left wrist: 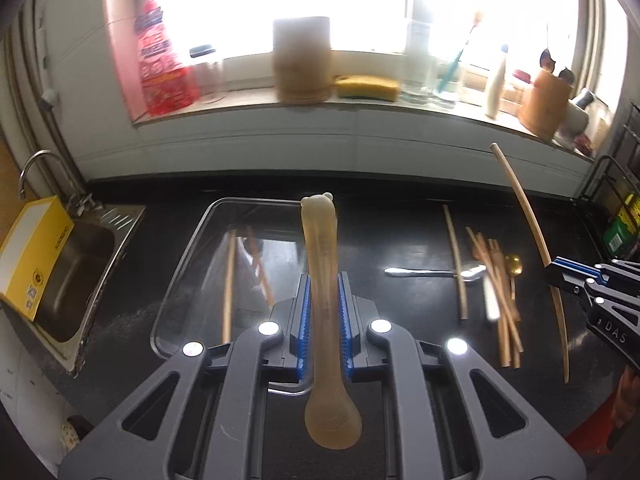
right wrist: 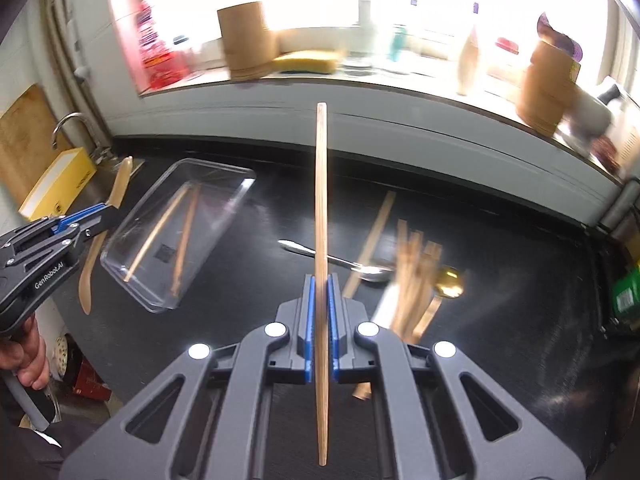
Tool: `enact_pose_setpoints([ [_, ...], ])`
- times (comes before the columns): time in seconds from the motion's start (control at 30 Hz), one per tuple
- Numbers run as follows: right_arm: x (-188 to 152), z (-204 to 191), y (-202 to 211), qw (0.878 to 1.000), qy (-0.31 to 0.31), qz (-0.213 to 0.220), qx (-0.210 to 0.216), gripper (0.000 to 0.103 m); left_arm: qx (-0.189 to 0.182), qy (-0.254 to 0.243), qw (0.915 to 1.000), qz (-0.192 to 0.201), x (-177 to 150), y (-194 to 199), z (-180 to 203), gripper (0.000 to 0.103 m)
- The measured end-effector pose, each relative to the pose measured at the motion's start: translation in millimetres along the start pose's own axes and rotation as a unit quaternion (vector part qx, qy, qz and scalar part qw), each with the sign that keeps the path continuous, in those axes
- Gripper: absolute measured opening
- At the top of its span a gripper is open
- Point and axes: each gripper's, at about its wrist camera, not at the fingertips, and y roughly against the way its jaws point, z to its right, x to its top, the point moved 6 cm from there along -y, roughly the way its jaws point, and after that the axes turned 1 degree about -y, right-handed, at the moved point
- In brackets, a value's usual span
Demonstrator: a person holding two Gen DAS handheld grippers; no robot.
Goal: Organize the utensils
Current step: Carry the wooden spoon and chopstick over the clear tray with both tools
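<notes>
My left gripper (left wrist: pixel 324 280) is shut on a tan plastic spoon (left wrist: pixel 320 248), held above the near edge of a clear plastic tray (left wrist: pixel 188 248). The tray holds two wooden chopsticks (left wrist: pixel 229 280). My right gripper (right wrist: pixel 320 284) is shut on a single wooden chopstick (right wrist: pixel 321 200), held above the black counter. It also shows in the left wrist view (left wrist: pixel 536 236). A pile of chopsticks (left wrist: pixel 500 300), a silver spoon (left wrist: pixel 432 272) and a gold spoon (left wrist: pixel 514 266) lie on the counter at the right. In the right wrist view the tray (right wrist: pixel 216 184) is at the left.
A steel sink (left wrist: pixel 76 276) with a tap and a yellow box (left wrist: pixel 32 252) sits at the left. The windowsill holds a wooden canister (left wrist: pixel 302 60), a yellow sponge (left wrist: pixel 368 87), bottles and a utensil holder (left wrist: pixel 544 104). A wire rack (left wrist: pixel 616 208) stands at the right.
</notes>
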Motion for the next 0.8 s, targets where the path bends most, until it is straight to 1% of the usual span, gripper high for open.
enact_pose_setpoints([
  [0.3,33.6,-91.7,-48.1,0.998,0.051,-0.015,0.043,0.007,0.042,0.041,0.9982,-0.014,-4.5,-14.4,-89.6,0.013],
  [0.47,45.4,-131.9,-71.9,0.995,0.073,-0.030,0.061,0.007,0.053,0.060,0.9964,-0.027,-3.6,-27.6,-124.3,0.013],
  [0.57,50.1,-147.5,-87.1,0.993,0.076,-0.046,0.073,0.007,0.053,0.067,0.9958,-0.034,-2.4,-36.4,-135.6,0.013],
  [0.67,56.2,-158.8,-106.0,0.991,0.059,-0.070,0.096,0.007,0.047,0.073,0.9952,-0.044,-0.9,-50.1,-141.4,0.013],
  [0.8,65.9,-167.5,-131.2,0.985,0.019,-0.106,0.133,0.007,0.019,0.093,0.9934,-0.065,1.3,-74.2,-141.4,0.013],
])
